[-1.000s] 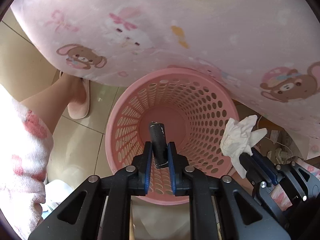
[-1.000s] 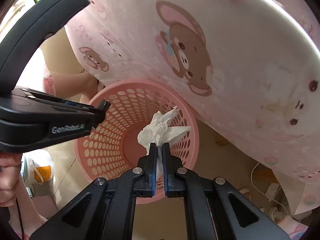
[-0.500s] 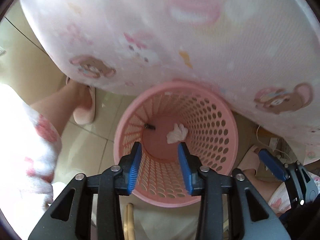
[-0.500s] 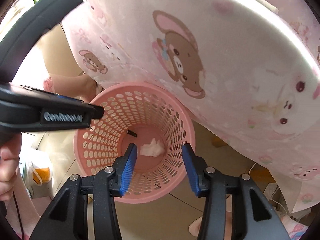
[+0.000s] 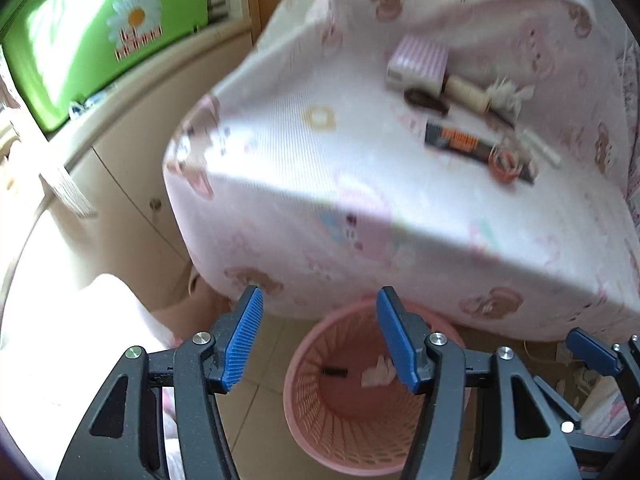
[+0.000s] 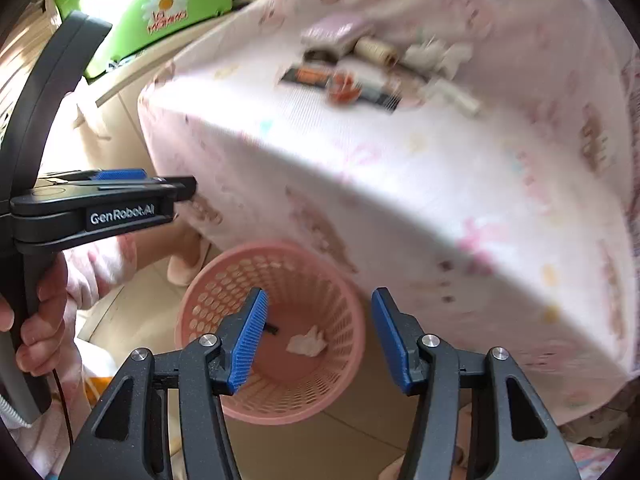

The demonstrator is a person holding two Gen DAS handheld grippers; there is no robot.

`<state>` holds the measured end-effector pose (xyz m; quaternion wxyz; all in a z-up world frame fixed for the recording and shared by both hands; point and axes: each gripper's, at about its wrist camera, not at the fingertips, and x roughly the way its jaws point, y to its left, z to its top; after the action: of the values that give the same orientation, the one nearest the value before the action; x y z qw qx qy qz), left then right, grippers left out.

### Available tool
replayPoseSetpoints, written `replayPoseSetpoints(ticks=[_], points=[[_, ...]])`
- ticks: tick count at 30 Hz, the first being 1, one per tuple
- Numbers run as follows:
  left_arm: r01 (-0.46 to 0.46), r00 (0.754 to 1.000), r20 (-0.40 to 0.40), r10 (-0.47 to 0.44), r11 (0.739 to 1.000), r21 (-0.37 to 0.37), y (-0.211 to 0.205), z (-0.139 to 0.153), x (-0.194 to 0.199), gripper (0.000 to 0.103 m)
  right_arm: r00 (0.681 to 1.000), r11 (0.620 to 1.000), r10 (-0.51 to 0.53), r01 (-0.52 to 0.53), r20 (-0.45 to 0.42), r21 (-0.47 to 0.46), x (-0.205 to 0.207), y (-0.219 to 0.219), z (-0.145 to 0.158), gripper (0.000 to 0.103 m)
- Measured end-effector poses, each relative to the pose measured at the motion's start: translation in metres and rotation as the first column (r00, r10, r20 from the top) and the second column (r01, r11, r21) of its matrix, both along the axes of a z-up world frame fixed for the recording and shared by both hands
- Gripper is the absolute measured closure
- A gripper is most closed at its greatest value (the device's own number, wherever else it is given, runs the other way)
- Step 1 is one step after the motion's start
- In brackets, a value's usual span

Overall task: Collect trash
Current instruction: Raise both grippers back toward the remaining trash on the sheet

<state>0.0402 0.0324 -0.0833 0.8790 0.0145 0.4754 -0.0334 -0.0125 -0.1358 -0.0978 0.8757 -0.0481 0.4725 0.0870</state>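
A pink perforated basket (image 5: 320,436) (image 6: 224,292) stands on the floor beside the bed. Inside lie a crumpled white tissue (image 5: 376,372) (image 6: 306,343) and a small dark stick (image 5: 335,371) (image 6: 272,328). My left gripper (image 5: 320,336) hangs high above the basket, jaws opening, nothing between them. My right gripper (image 6: 320,336) is also above the basket, jaws opening and empty. On the bed top lies a blurred cluster of litter (image 5: 460,112) (image 6: 360,68): a pink striped box, a cream spool, a dark orange wrapper, white tissue.
A bed with a pink bear-print sheet (image 5: 320,184) (image 6: 440,184) overhangs the basket. A green daisy box (image 5: 100,36) (image 6: 160,4) sits on a beige cabinet at the back left. A person's slippered foot (image 6: 188,264) and pink sleeve are left of the basket.
Both grippers let go: the dark stick and the tissue dropped into the basket. Both then rose and tilted up, so the bed top with its litter has come into view.
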Motion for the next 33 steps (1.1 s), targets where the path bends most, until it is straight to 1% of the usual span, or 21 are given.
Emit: replayPoseSetpoints(ticks=[2,4,5,7,9,10,12,13,14,16,17,20,21,22,23,25,27,29,31,32,33], points=[[0.009,0.998,0.065,-0.009,1.000,0.002,0.000,0.011,-0.006,0.040,0.997,0.999,-0.036,0.034,0.064,0.024,-0.007,-0.005,0.017,0.046],[0.011,0.992,0.129,-0.013,1.000,0.013,-0.001,0.020,-0.012,0.033,0.988,0.997,-0.073,0.067,0.136,0.046,-0.015,-0.010,0.033,0.046],[0.016,0.987,0.158,-0.018,1.000,0.015,-0.002,0.025,-0.015,0.032,0.982,0.995,-0.088,0.081,0.165,0.050,-0.016,-0.013,0.041,0.046],[0.029,0.978,0.207,-0.030,1.000,0.005,-0.004,0.032,-0.019,0.027,0.973,0.993,-0.108,0.098,0.206,0.057,-0.018,-0.016,0.049,0.046],[0.038,0.968,0.249,-0.039,0.999,0.009,-0.006,0.038,-0.023,0.027,0.963,0.991,-0.128,0.116,0.236,0.067,-0.017,-0.020,0.057,0.046],[0.034,0.962,0.270,-0.039,0.999,0.023,-0.009,0.041,-0.027,0.027,0.958,0.989,-0.141,0.125,0.251,0.077,-0.017,-0.024,0.062,0.046],[-0.020,0.942,0.335,-0.005,0.997,0.070,-0.011,0.050,-0.034,0.026,0.950,0.988,-0.151,0.134,0.274,0.079,-0.017,-0.028,0.068,0.045],[-0.037,0.931,0.364,0.006,0.996,0.078,-0.011,0.055,-0.036,0.023,0.943,0.988,-0.155,0.140,0.294,0.070,-0.016,-0.030,0.072,0.045],[-0.042,0.924,0.383,0.012,0.997,0.069,-0.010,0.060,-0.037,0.022,0.939,0.988,-0.156,0.144,0.306,0.064,-0.016,-0.030,0.075,0.043],[-0.034,0.914,0.405,0.016,0.999,0.037,-0.010,0.070,-0.035,0.018,0.931,0.987,-0.159,0.147,0.330,0.060,-0.013,-0.035,0.081,0.039],[-0.022,0.911,0.413,0.007,0.999,0.032,-0.012,0.076,-0.032,0.017,0.927,0.986,-0.164,0.152,0.337,0.061,-0.013,-0.037,0.083,0.039],[0.006,0.893,0.448,-0.039,0.997,0.076,-0.026,0.098,-0.022,0.016,0.910,0.984,-0.177,0.170,0.376,0.052,-0.007,-0.045,0.091,0.039],[0.017,0.886,0.461,-0.055,0.996,0.086,-0.032,0.105,-0.018,0.011,0.901,0.983,-0.179,0.179,0.396,0.038,-0.005,-0.047,0.094,0.039],[0.026,0.878,0.474,-0.067,0.995,0.093,-0.037,0.114,-0.014,0.004,0.891,0.981,-0.185,0.194,0.415,0.020,-0.002,-0.050,0.097,0.039],[0.029,0.870,0.489,-0.071,0.995,0.093,-0.042,0.122,-0.011,0.001,0.884,0.978,-0.191,0.207,0.426,0.010,-0.001,-0.053,0.100,0.039],[0.035,0.848,0.525,-0.071,0.996,0.077,-0.048,0.138,-0.008,0.001,0.874,0.972,-0.220,0.236,0.434,0.017,0.004,-0.061,0.103,0.039],[0.039,0.835,0.545,-0.070,0.997,0.068,-0.053,0.146,-0.004,0.001,0.871,0.962,-0.267,0.269,0.412,0.056,0.011,-0.075,0.104,0.037],[0.052,0.831,0.551,-0.077,0.997,0.061,-0.057,0.144,-0.003,0.001,0.868,0.950,-0.309,0.297,0.389,0.093,0.014,-0.085,0.103,0.029],[0.060,0.832,0.549,-0.080,0.997,0.055,-0.057,0.134,-0.005,0.001,0.864,0.940,-0.340,0.321,0.371,0.116,0.017,-0.095,0.101,0.027],[0.058,0.840,0.536,-0.078,0.997,0.055,-0.057,0.124,-0.005,0.001,0.865,0.939,-0.345,0.324,0.365,0.118,0.018,-0.098,0.100,0.026],[0.058,0.856,0.511,-0.078,0.997,0.055,-0.057,0.114,-0.003,0.001,0.868,0.939,-0.345,0.324,0.357,0.118,0.019,-0.100,0.098,0.026]])
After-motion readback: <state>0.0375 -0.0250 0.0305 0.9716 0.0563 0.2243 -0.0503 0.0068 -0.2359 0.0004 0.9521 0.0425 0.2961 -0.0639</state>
